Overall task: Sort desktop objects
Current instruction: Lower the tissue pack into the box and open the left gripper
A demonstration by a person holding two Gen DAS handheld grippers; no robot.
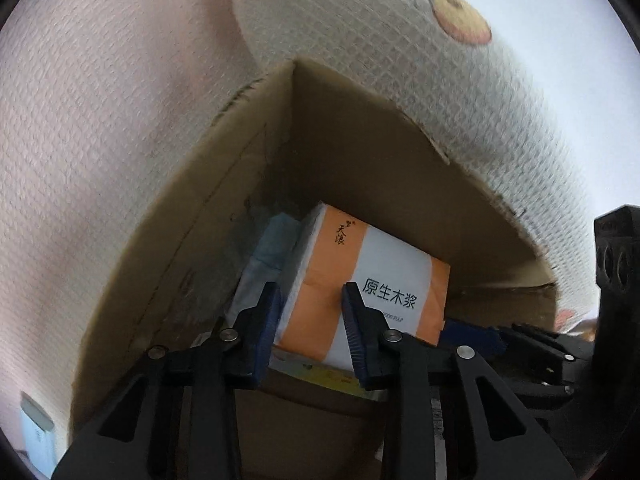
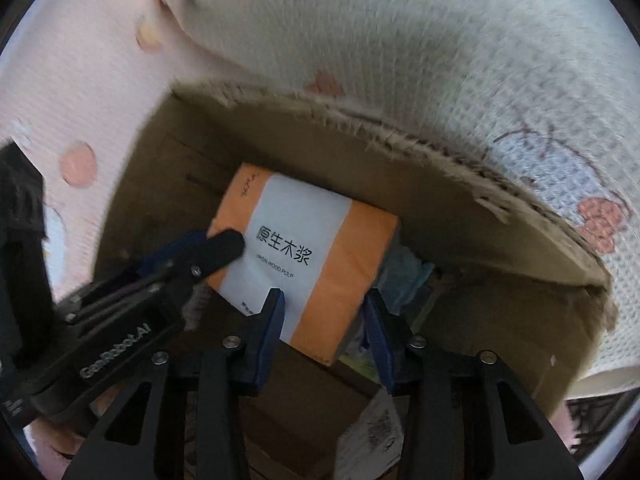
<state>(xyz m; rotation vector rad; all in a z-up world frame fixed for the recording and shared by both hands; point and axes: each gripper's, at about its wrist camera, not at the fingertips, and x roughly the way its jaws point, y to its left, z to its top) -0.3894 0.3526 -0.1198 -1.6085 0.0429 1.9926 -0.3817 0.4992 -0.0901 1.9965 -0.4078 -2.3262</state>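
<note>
An orange and white tissue pack (image 1: pixel 372 276) with black print lies tilted inside an open cardboard box (image 1: pixel 224 216). My left gripper (image 1: pixel 310 304) reaches down into the box and is shut on the pack's near left corner, with a blue pad on each side. In the right wrist view the same tissue pack (image 2: pixel 304 248) fills the box (image 2: pixel 460 216). My right gripper (image 2: pixel 324 308) is shut on its near end. The left gripper (image 2: pixel 212 242) comes in from the left and holds the opposite edge.
Under and beside the pack lie a pale blue packet (image 1: pixel 272 248), also visible in the right wrist view (image 2: pixel 404 272), and a yellowish item (image 1: pixel 320 376). A white printed label (image 2: pixel 372 432) lies on the box floor. A white and pink patterned cloth (image 1: pixel 100 140) surrounds the box.
</note>
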